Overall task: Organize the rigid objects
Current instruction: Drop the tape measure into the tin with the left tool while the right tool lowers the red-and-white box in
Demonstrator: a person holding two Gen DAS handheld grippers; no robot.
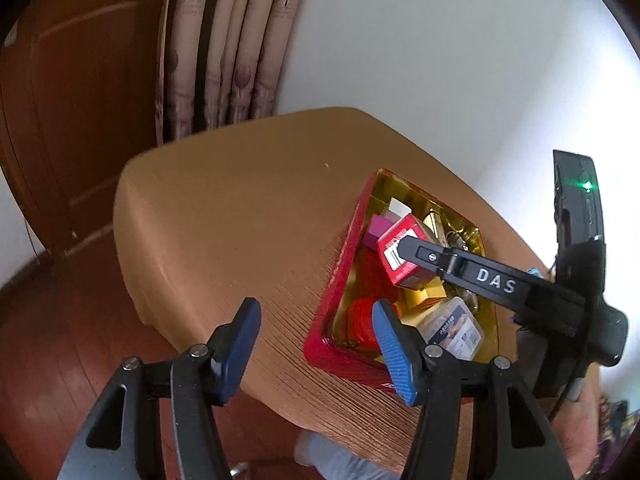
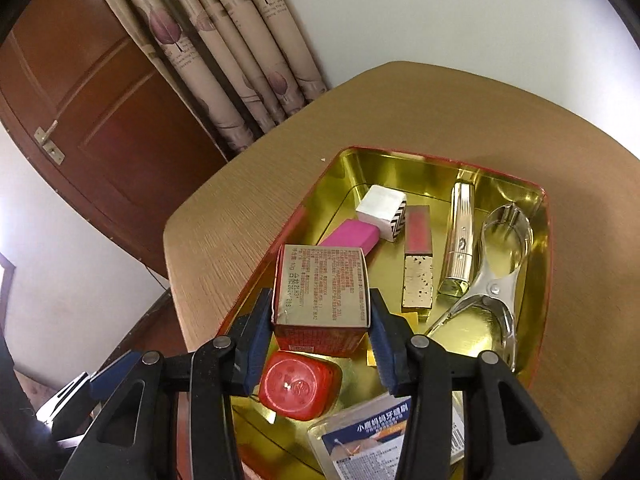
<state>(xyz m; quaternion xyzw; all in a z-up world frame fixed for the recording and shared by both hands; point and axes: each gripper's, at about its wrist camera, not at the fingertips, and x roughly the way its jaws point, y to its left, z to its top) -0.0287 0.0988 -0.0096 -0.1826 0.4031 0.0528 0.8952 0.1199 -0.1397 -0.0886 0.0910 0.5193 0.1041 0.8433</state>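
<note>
A red tin tray with a gold inside [image 2: 352, 164] sits on the tan table [image 2: 248, 208]; it also shows in the left wrist view [image 1: 340, 264]. My right gripper [image 2: 320, 320] is shut on a small red and gold carton [image 2: 320, 292] and holds it over the tray; the carton shows in the left wrist view [image 1: 404, 252]. In the tray lie a red cube [image 2: 300, 386], a pink box [image 2: 352, 236], a white block [image 2: 382, 210], a lipstick [image 2: 418, 260], a gold tube [image 2: 458, 236], a metal clip [image 2: 492, 280] and a clear plastic case [image 2: 372, 440]. My left gripper [image 1: 316, 344] is open and empty at the tray's near-left corner.
A patterned curtain [image 2: 224, 48] and a brown wooden door [image 2: 100, 100] stand behind the table. A white wall [image 2: 460, 12] is at the back right. Dark wood floor [image 1: 68, 320] lies left of the table.
</note>
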